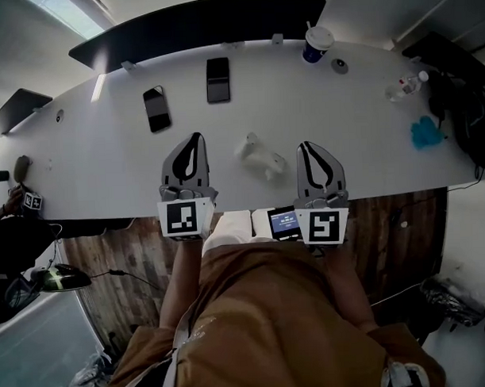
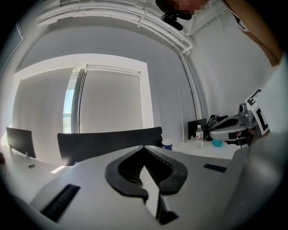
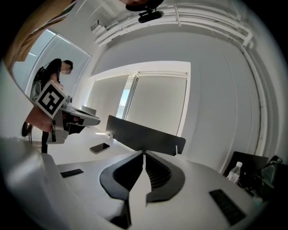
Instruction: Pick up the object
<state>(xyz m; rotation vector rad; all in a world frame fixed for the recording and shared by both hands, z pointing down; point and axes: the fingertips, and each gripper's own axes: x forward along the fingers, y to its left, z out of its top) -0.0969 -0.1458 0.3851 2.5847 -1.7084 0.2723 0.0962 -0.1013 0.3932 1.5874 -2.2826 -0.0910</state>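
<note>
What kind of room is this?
Likely an office or meeting room: a long white table with a dark divider panel, a phone and a paper cup on it, and blinds over the windows.

I record the table [image 1: 107, 170] top as smooth white with a soft sheen, the nearer phone [image 1: 156, 108] and farther phone [image 1: 218, 79] as glossy black, and the floor [image 1: 110, 257] as grained wood planking. The left gripper [image 1: 195, 137] and right gripper [image 1: 306, 146] show matt grey plastic shells with black ribbed jaw linings. The trousers [image 1: 262, 307] are brown cloth.
</note>
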